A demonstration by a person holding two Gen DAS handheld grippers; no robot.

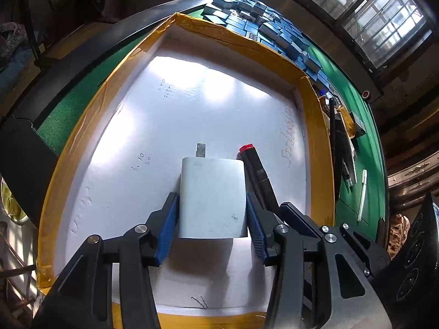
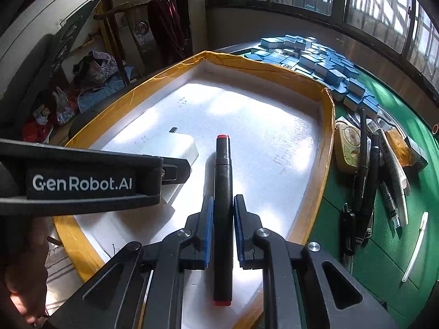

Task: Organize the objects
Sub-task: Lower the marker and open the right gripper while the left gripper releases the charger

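A white charger plug (image 1: 211,197) with a metal prong sits between the blue pads of my left gripper (image 1: 211,219), which is shut on it low over the white floor of a shallow tray (image 1: 192,104) with a yellow taped rim. The charger also shows in the right wrist view (image 2: 175,148), partly hidden by the left gripper's body. A black marker with red ends (image 2: 223,213) lies between the pads of my right gripper (image 2: 222,227), which is shut on it over the tray (image 2: 247,115). The marker also shows in the left wrist view (image 1: 256,175).
The tray stands on a green table (image 2: 384,246). A heap of blue tiles (image 2: 323,63) lies behind the tray. Right of the tray lie several pens (image 2: 365,181), a round tape case (image 2: 348,142), small boxes (image 2: 411,150) and a white stick (image 2: 415,246).
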